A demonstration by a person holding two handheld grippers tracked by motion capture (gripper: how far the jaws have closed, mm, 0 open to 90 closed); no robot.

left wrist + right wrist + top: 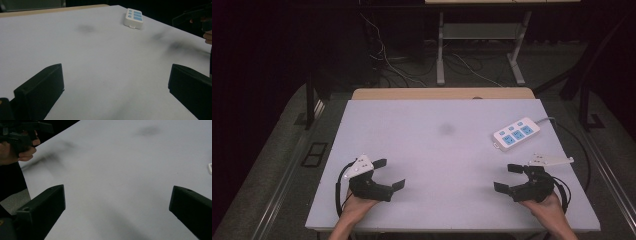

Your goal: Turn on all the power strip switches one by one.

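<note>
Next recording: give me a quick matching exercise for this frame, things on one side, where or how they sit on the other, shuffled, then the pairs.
Things:
1. power strip
2. left claw
3. right claw
4. dark smudge

Places or states:
A. open, near the table's front-left corner
B. mid-table, toward the far edge
C. lying flat at the far right, cord trailing off the edge
D. open, near the front right

Pairs: 1-C, 2-A, 3-D, 4-B
</note>
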